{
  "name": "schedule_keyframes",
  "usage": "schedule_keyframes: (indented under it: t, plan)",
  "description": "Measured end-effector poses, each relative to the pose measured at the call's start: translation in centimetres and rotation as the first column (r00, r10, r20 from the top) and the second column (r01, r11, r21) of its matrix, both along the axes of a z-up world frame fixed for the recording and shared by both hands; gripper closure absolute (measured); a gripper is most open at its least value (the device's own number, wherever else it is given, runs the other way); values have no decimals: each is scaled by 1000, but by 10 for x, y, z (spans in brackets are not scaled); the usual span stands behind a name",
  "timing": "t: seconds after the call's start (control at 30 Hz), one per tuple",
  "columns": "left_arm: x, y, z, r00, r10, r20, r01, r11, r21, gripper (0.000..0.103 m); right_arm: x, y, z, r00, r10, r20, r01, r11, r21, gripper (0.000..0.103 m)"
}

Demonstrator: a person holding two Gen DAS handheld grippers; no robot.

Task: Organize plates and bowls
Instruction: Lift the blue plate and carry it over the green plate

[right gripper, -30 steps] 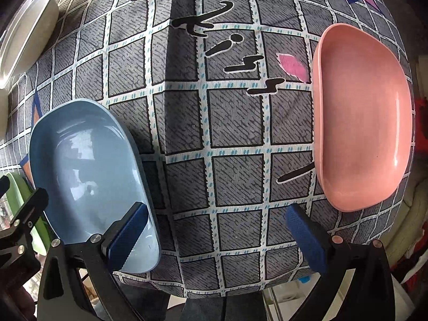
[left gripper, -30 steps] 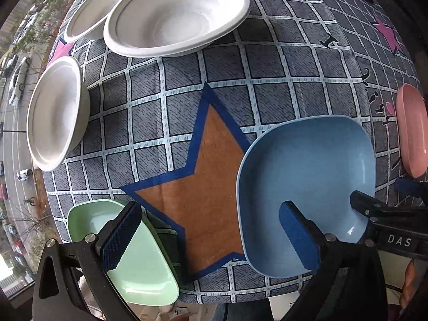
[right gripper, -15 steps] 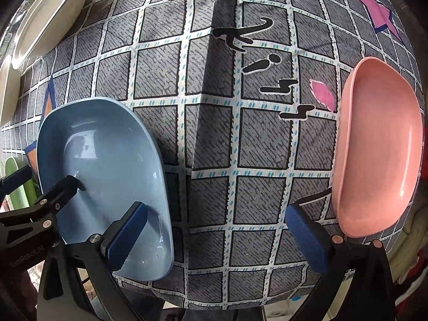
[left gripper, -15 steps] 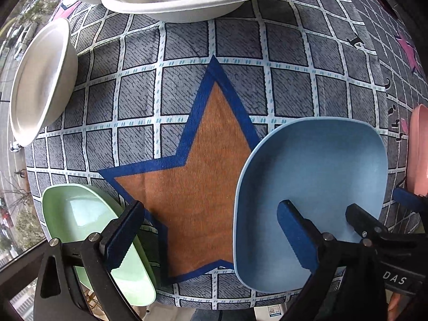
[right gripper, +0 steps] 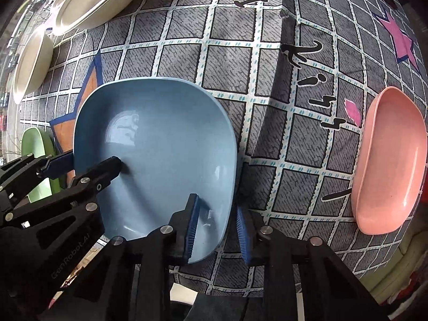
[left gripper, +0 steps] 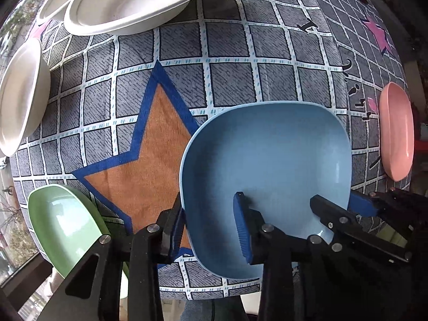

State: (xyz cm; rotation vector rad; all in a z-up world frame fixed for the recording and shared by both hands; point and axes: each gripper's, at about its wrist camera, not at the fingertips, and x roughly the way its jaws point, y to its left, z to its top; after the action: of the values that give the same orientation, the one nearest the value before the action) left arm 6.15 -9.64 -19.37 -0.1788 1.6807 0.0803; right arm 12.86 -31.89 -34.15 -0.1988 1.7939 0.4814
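closing both sets of fingers at once: a second ago they stood wide, now my left gripper [left gripper: 211, 230] and right gripper [right gripper: 216, 230] each pinch a rim of the square blue plastic plate [left gripper: 267, 165] near the surface's front edge, so it can lift toward the pink plate [right gripper: 388, 160].

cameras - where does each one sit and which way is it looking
Left wrist: on the left tongs, looking down along them as they close over the blue bowl's left rim; right tongs show.
Right wrist: on the right tongs, looking down, closing over its right rim; left tongs show.
Shared: blue bowl, pink bowl, green bowl, tablecloth.
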Motion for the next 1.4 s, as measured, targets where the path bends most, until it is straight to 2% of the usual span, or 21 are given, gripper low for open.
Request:
schedule_keyframes:
  t: [0.17,0.23,0.37,0.47,0.63,0.83,1.0,1.13,1.33,1.4]
  plan:
    - [-16,-6,3,1000,13,-18,-13,999,-34,65,1,-5,-6,996,-46,-72,48,998,28,77]
    - [-29,4,-3,1000,16,-14,-17,1000,-25,65,-1,0,-2,997,-36,-71,38,999,28,77]
    - [-41,7,13,1000,7,14,-7,1000,-8,65,-7,17,14,998,-5,-67,8,999,38,77]
    - [-48,21,22,999,37,30,-36,999,-12,65,0,31,19,998,10,-63,-6,998,54,77]
    - [-56,41,42,993,99,69,-100,995,11,65,-1,78,40,998,54,-40,-51,995,84,77]
    - [-75,79,57,979,179,101,-186,980,65,65,-26,149,57,990,140,-22,-136,984,115,77]
    - [-103,110,59,965,241,107,-252,963,99,65,-48,201,53,979,201,-30,-195,971,140,77]
    - [-118,133,58,955,281,96,-291,950,114,65,-64,235,39,973,228,-43,-220,964,151,77]
    - [-129,154,51,955,284,82,-293,946,137,65,-88,280,18,972,226,-55,-217,967,135,77]
    - [-129,157,49,958,274,82,-283,949,138,65,-94,286,20,974,222,-54,-214,969,126,77]
